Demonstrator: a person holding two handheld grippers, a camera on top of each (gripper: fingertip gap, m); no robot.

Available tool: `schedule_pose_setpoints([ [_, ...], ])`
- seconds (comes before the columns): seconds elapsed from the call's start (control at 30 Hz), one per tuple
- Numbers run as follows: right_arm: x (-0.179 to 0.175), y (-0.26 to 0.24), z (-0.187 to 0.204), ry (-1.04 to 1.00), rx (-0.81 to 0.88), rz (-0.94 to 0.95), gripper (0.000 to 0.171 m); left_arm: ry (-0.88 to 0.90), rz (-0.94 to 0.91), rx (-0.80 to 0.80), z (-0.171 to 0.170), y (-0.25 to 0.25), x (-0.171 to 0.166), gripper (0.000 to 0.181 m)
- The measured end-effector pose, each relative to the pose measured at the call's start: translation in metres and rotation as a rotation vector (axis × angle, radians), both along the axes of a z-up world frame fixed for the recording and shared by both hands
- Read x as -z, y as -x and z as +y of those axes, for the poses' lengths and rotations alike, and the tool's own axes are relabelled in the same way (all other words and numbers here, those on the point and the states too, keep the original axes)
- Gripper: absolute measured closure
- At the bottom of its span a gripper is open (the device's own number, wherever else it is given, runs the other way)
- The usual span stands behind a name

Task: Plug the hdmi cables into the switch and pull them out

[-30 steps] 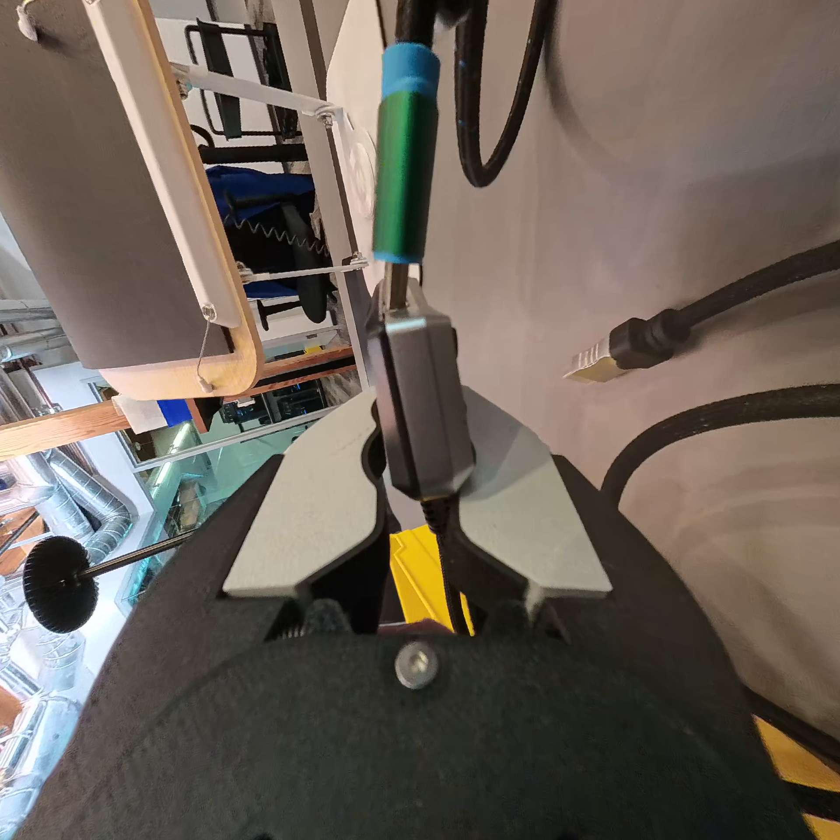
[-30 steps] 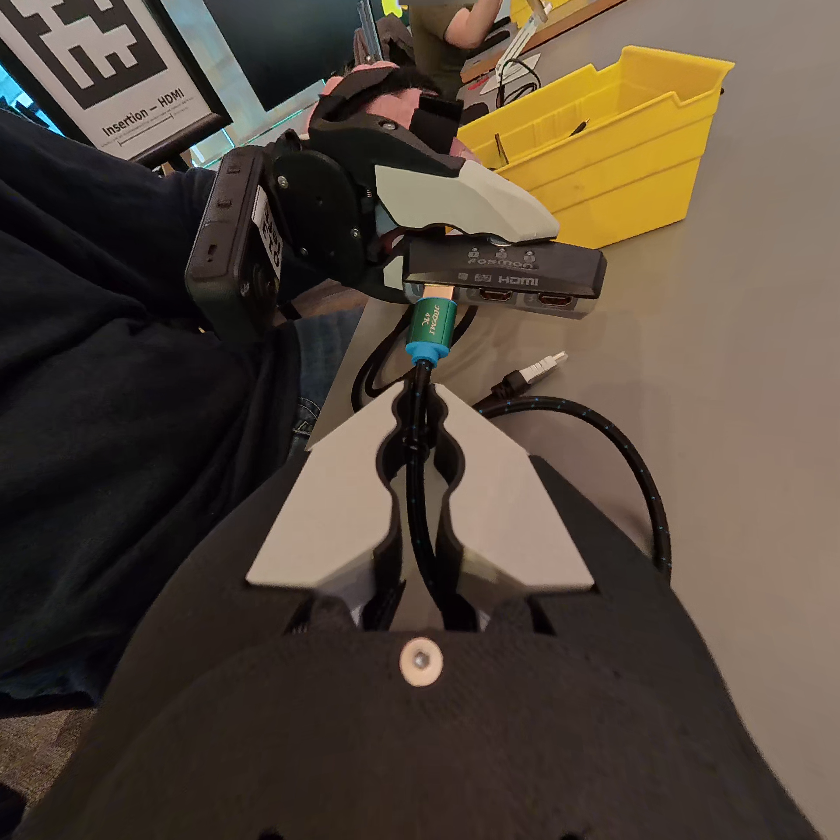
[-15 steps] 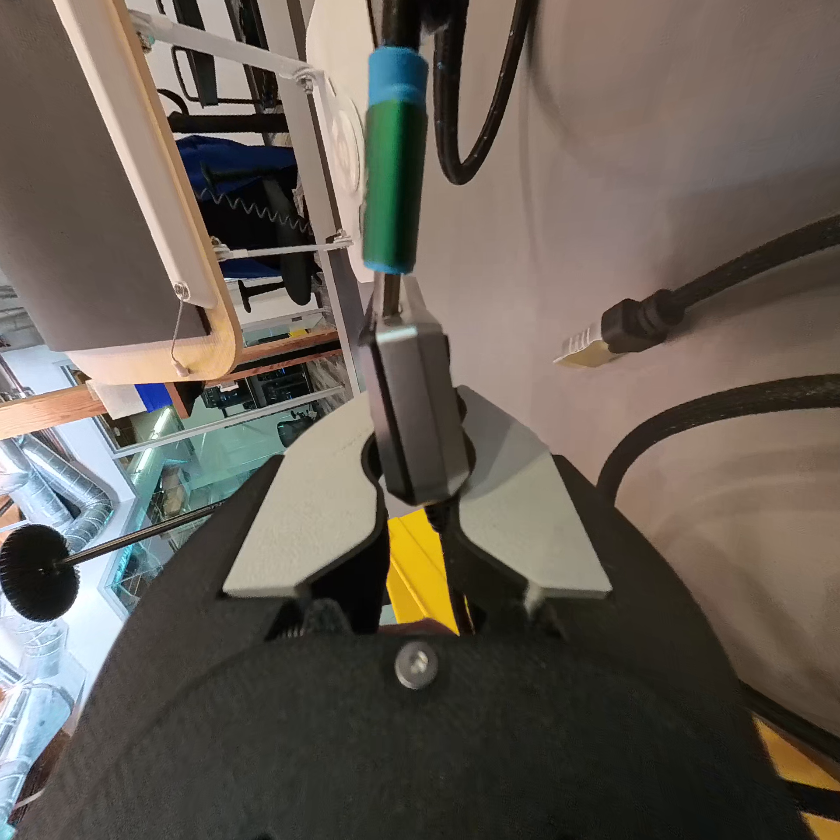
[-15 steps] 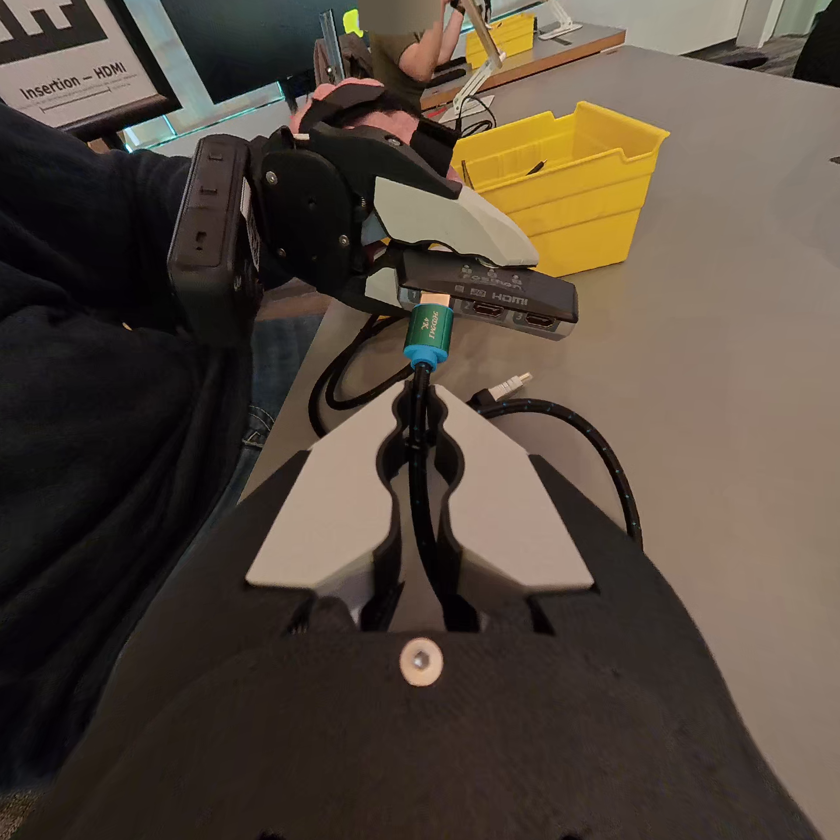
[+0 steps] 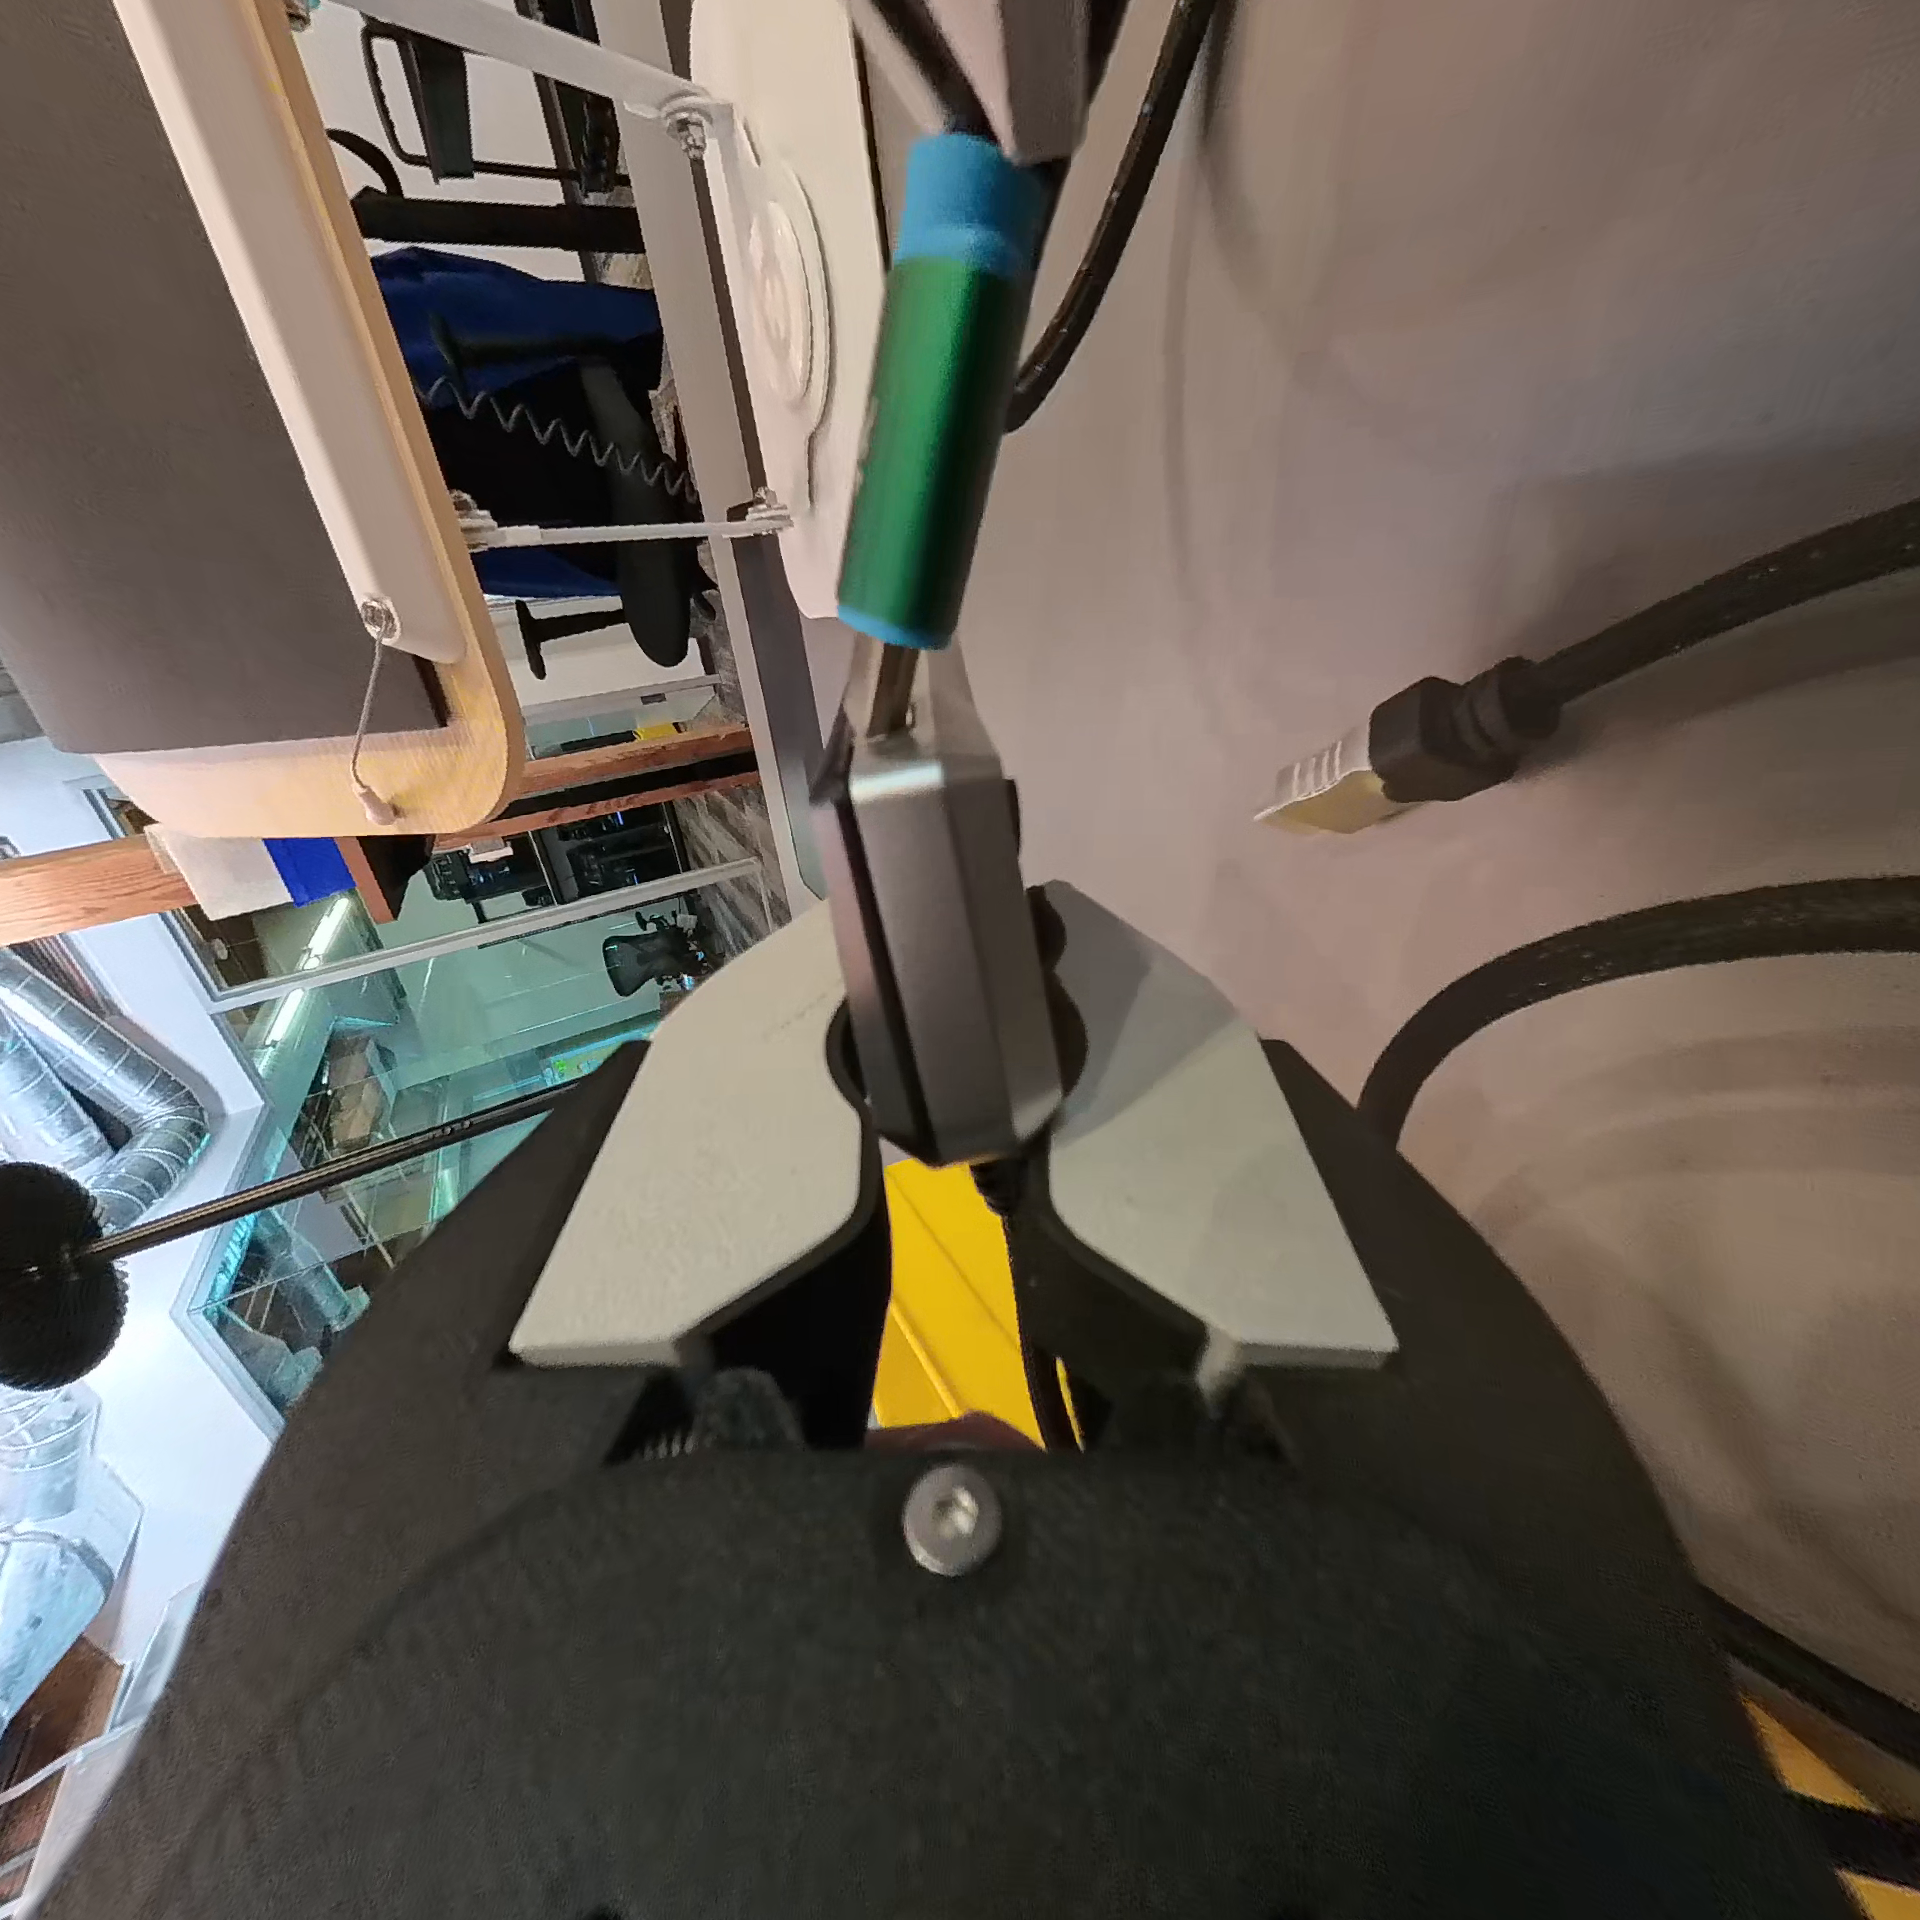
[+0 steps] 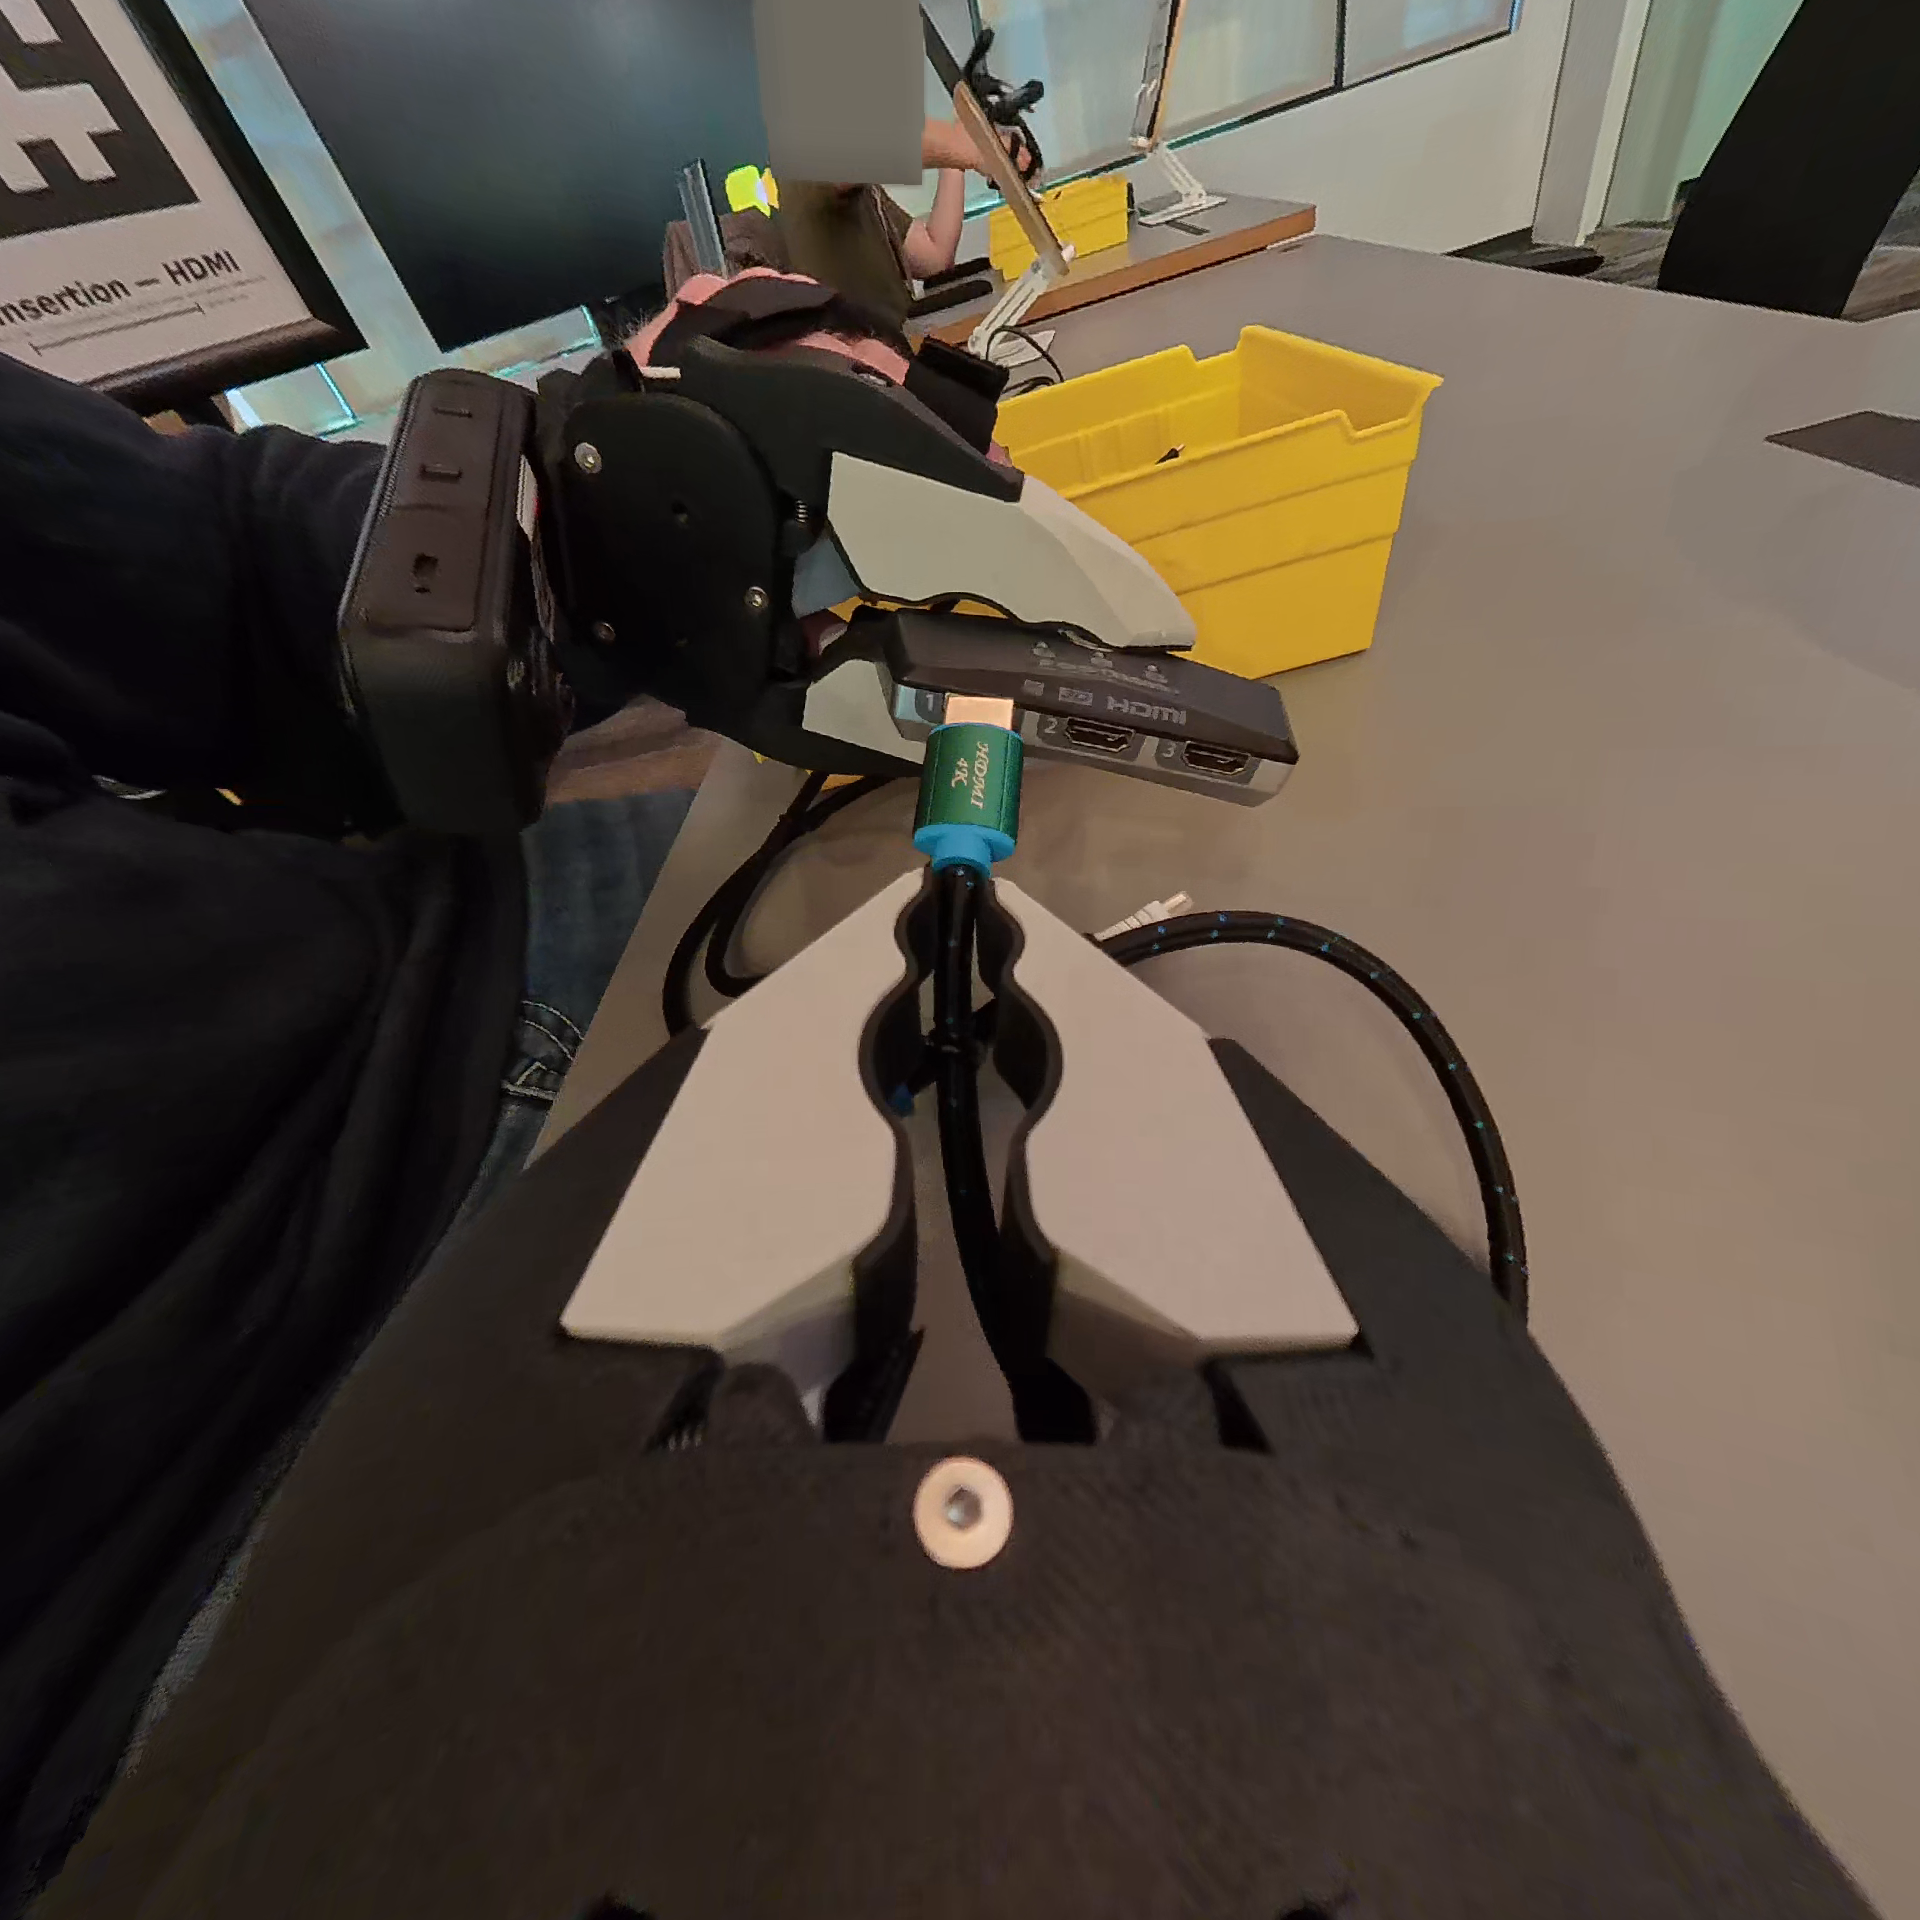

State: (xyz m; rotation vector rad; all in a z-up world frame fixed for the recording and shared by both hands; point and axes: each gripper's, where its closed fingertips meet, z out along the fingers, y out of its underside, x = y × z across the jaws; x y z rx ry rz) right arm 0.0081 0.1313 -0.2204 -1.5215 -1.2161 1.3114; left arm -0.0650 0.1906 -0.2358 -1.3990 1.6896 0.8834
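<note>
While the switch (image 6: 1091, 696) sits pinched flat between my left tongs (image 6: 997, 665), lifted above the table (image 6: 1662, 831), the green plug (image 6: 968, 795) has its metal tip in the leftmost of three ports, with bare metal showing. My right tongs (image 6: 961, 935) are closed on the braided cable (image 6: 966, 1091) just behind the plug's blue collar, pointing straight at the switch. My left wrist is turned so the fingers lie one above the other; in the left view the left tongs (image 5: 951, 1029) clamp the switch (image 5: 935, 935) edge-on, the plug (image 5: 925, 416) above it. Both switch and plug bear printed writing, and the ports are numbered. A second, black plug (image 5: 1403, 769) lies loose on the table. A yellow bin (image 6: 1247, 499) stands behind, and a sign (image 6: 104, 208) with writing at upper left.
</note>
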Motion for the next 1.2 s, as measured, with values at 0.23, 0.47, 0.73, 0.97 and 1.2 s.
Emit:
schedule_pose_setpoints([
  [0.23,-0.001,0.001,0.003,-0.017,0.024,-0.001,0.168,-0.004,-0.010,-0.013,0.001,0.001,-0.002,0.156],
  [0.47,0.001,-0.010,-0.004,0.067,-0.064,-0.080,0.168,-0.046,0.021,0.045,-0.002,-0.008,-0.001,0.158],
  [0.73,0.004,-0.015,-0.006,0.083,-0.110,-0.165,0.168,-0.057,0.041,0.062,-0.003,-0.013,0.004,0.158],
  [0.97,0.010,-0.016,-0.009,0.131,-0.135,-0.170,0.168,-0.065,0.040,0.070,-0.003,-0.014,0.006,0.158],
  [1.2,0.015,-0.018,-0.011,0.187,-0.151,-0.203,0.168,-0.090,0.076,0.074,-0.004,-0.015,0.007,0.159],
])
